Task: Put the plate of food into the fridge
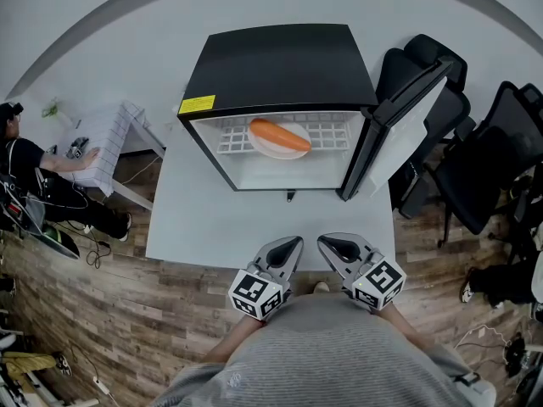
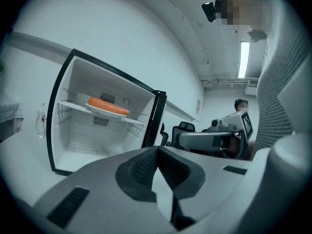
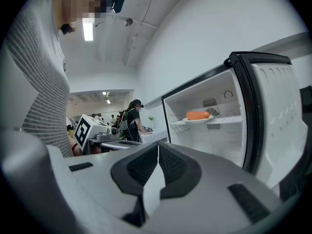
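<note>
A small black fridge [image 1: 280, 70] stands on a white table [image 1: 195, 227] with its door [image 1: 399, 130] swung open to the right. Inside, a white plate [image 1: 273, 147] carrying an orange sausage-like food [image 1: 280, 135] rests on the wire shelf [image 1: 229, 138]. The plate [image 2: 105, 111] shows in the left gripper view and the plate [image 3: 197, 119] in the right gripper view. My left gripper [image 1: 290, 246] and right gripper [image 1: 329, 246] are both shut and empty, held close to my body at the table's near edge, apart from the fridge.
Black office chairs [image 1: 475, 155] stand to the right behind the open door. At the far left a person [image 1: 34, 172] stands by a small table with a checked cloth [image 1: 106, 147]. Wooden floor surrounds the table.
</note>
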Motion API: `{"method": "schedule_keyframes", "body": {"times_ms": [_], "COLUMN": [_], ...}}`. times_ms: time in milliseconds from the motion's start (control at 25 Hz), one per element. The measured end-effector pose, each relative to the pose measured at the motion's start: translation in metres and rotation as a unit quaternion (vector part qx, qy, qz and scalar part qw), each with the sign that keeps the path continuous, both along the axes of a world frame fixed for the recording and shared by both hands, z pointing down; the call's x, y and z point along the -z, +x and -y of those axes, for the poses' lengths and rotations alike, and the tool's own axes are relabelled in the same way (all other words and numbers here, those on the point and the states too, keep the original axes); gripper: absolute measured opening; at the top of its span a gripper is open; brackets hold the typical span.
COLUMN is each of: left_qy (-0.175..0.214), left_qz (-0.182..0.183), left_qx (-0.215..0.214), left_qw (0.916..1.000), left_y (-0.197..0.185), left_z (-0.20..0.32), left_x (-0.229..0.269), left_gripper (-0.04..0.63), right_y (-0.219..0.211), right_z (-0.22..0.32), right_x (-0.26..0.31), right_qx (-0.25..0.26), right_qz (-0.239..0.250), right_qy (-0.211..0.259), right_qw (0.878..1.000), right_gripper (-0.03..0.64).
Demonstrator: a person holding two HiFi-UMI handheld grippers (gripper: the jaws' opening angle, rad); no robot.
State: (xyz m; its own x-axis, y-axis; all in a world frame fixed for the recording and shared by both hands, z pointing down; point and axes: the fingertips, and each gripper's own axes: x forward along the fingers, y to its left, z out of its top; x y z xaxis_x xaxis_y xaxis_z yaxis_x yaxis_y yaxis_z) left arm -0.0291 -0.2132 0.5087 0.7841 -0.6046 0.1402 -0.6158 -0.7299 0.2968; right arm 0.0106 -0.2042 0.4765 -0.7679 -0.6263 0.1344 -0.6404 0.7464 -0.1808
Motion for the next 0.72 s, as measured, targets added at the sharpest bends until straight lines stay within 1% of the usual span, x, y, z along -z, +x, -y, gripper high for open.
{"method": "schedule_keyframes", "body": {"times_ms": [160,360,720], "left_qy": [-0.001,-0.003,-0.006], "left_qz": [-0.002,-0.002,0.001], "left_qx": [0.001,-0.001,-0.004], "left_qw": [1.0,1.0,1.0], "left_y": [-0.001,-0.002,-0.0019], "left_z": [0.0001,-0.0005,-0.0009], "left_x": [0.0007,-0.0007,-0.0016], "left_gripper": [0.011,0.011,0.011], "right_y": [-0.0014,-0.0015,-0.0011], "right_z": [-0.0009,-0.0019,-0.0031], "right_x": [-0.0002,-0.0042,-0.005], "right_qx": [0.001,-0.002,-0.005], "right_qz": [-0.006,-0.025,-0.023], "right_qy": [0.001,0.003,0.0], "right_qw": [1.0,1.0,1.0], "right_gripper": [0.014,0.014,0.014]}}
